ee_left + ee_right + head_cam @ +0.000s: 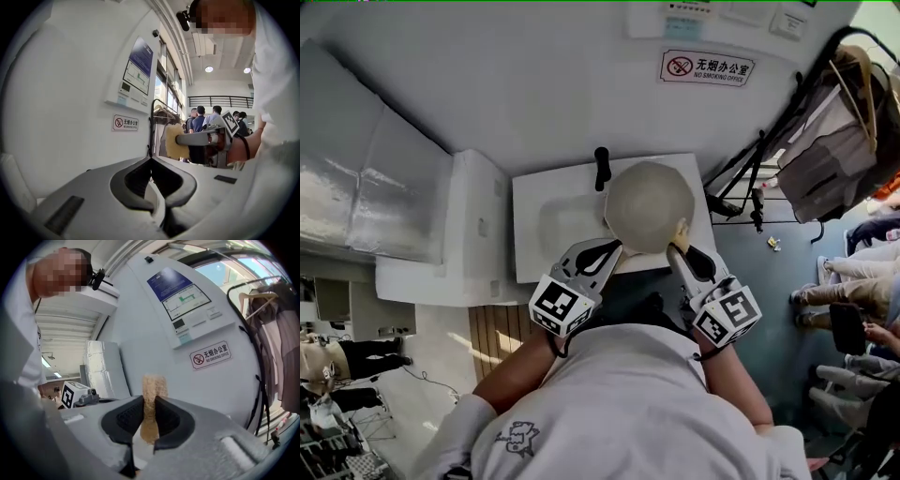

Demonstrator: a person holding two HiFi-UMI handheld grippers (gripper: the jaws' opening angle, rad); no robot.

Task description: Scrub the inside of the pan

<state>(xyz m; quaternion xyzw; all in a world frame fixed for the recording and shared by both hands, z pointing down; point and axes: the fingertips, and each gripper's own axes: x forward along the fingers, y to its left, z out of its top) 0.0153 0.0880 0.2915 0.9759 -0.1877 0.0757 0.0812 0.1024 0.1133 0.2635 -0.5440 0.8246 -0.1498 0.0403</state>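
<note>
A pale round pan with a black handle lies on the small white table. My right gripper hovers at the pan's near edge, shut on a tan sponge. The sponge stands upright between the pads in the right gripper view. My left gripper is just left of the pan's near edge, jaws shut with nothing between them. The left gripper view shows the right gripper and its sponge. Neither gripper view shows the pan.
A white wall with a no-smoking sign and a control panel rises behind the table. A white cabinet adjoins the table's left side. A clothes rack and several people are on the right.
</note>
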